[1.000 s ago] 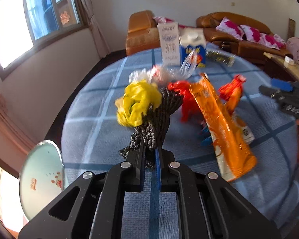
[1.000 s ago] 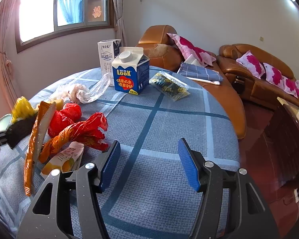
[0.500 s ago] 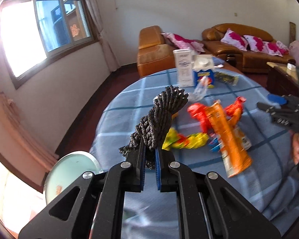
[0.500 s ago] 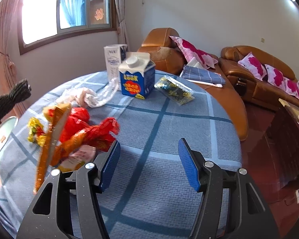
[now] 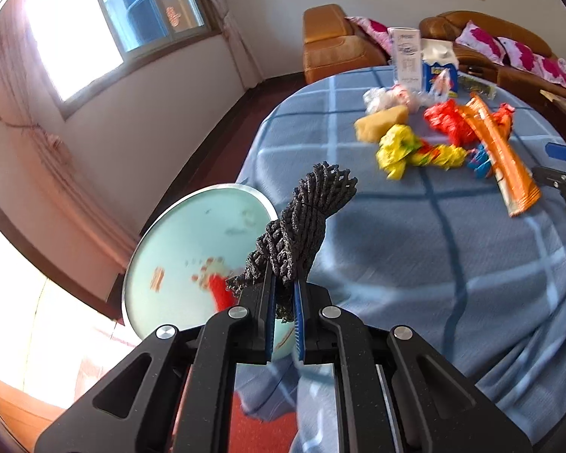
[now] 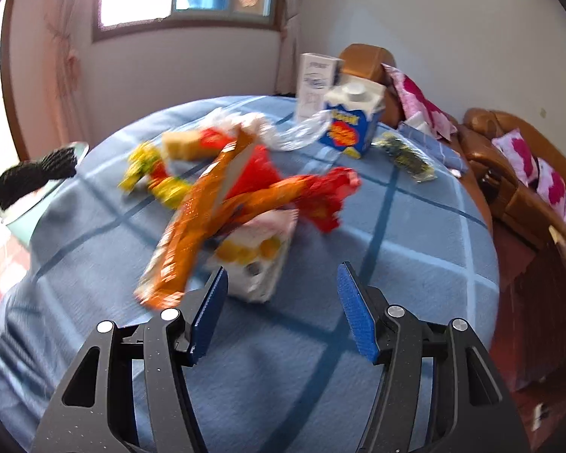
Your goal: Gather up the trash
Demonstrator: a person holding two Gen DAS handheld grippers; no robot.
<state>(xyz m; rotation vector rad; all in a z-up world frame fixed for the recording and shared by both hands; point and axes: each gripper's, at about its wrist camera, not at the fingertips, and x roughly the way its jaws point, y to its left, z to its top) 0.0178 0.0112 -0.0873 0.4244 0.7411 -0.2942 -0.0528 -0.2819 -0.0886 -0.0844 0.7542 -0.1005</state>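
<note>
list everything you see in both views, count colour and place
black mesh wad: 1, black, clamped in left gripper, above bin
bin: 1, pale green, beside table edge
table: 1, blue checked cloth
orange wrapper: 1, long, table middle
red wrappers: several, red, table middle
yellow wrapper: 1, yellow, table
sponge: 1, tan, table
clear bag: 1, by cartons
blue carton: 1, far side
white carton: 1, far side
sofa: brown, pink cushions
left gripper: jaws shut
right gripper: jaws open, empty

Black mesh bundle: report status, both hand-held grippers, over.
Left hand-held gripper shut on black mesh bundle, above pale green bin. Right hand-held gripper open, empty, facing orange wrapper. Nothing blocking.
</note>
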